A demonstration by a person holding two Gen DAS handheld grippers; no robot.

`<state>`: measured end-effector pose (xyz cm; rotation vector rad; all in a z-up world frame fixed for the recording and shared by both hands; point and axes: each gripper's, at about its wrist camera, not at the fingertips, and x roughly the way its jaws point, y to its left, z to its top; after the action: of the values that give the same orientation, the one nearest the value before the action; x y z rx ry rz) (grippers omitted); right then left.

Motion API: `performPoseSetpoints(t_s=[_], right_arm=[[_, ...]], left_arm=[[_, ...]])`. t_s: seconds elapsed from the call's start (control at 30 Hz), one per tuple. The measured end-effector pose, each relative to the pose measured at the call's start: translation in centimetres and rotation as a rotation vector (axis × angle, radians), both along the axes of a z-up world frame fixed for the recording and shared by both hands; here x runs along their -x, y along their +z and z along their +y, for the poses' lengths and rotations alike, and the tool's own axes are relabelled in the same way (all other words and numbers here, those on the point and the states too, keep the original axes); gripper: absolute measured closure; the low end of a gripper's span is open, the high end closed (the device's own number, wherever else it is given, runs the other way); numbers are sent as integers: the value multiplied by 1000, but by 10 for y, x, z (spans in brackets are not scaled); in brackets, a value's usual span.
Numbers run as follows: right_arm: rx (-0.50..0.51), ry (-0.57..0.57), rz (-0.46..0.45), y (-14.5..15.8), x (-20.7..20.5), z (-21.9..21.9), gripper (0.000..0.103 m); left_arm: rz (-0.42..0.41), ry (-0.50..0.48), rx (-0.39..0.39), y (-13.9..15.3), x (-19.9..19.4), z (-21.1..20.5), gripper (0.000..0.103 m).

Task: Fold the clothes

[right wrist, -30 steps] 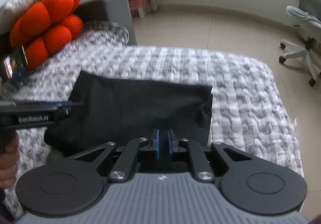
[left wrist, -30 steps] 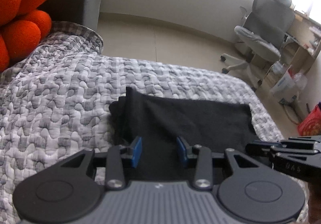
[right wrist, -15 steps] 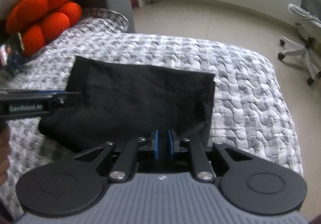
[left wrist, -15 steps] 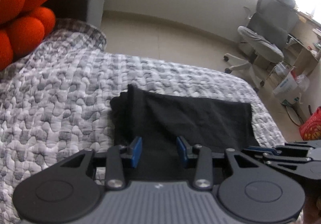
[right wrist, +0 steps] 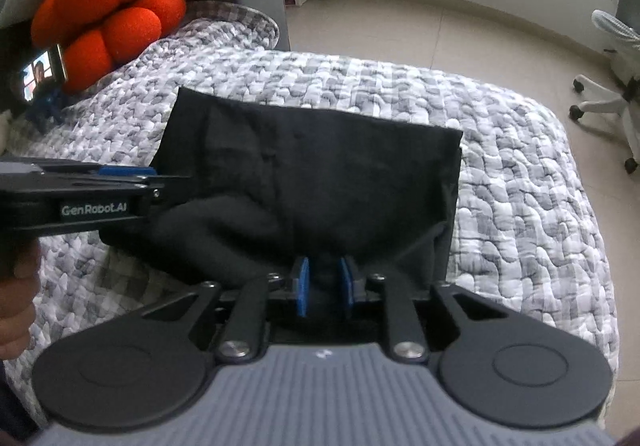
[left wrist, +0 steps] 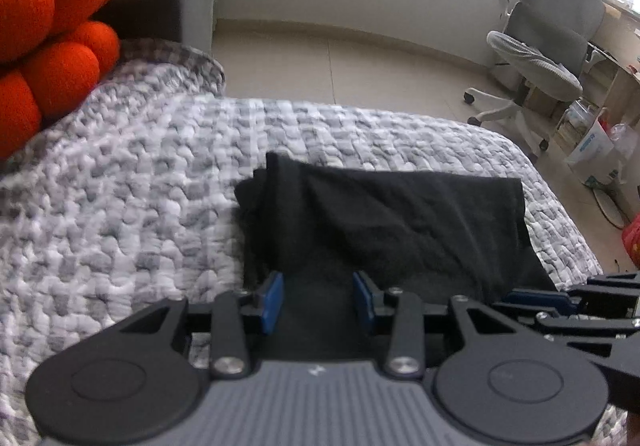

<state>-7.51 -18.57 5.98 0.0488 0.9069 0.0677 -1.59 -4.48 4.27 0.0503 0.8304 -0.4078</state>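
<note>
Quilted grey bed [left wrist: 140, 206] carries black folded garment [right wrist: 320, 166]; left hand-held gripper [left wrist: 318, 300] parted, right hand-held gripper [right wrist: 323, 286] opening, cloth between.

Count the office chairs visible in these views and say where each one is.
1. A grey office chair stands on the tiled floor beyond the bed's far right corner, beside a desk; the right wrist view catches only its edge. Others may be out of frame.

Black garment [right wrist: 312, 174] — grey-and-white mottled quilt [right wrist: 512, 182] — orange cushion [right wrist: 116, 10].
</note>
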Motion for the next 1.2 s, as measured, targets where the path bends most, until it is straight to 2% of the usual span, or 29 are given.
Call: performPoseSetpoints(t_s=[0.07, 0.13, 0.33, 0.47, 0.73, 1.07, 1.2], right_arm=[[-1, 10, -27, 5, 3, 2, 81], [-10, 22, -44, 8, 7, 3, 81], [13, 40, -10, -1, 2, 12, 79], [13, 31, 0, -4, -2, 10, 77], [5, 32, -37, 6, 10, 6, 76], [-12, 34, -4, -1, 8, 7, 72], [-15, 25, -36, 6, 12, 5, 72]], left_arm=[[-30, -13, -11, 4, 6, 0, 63], [-21, -14, -16, 1, 6, -1, 63], [5, -8, -32, -7, 2, -4, 63], [-6, -10, -53, -8, 2, -5, 63], [-42, -7, -61, -1, 10, -4, 63], [-15, -3, -65, -7, 7, -6, 63], [-13, -4, -62, -6, 8, -4, 63]])
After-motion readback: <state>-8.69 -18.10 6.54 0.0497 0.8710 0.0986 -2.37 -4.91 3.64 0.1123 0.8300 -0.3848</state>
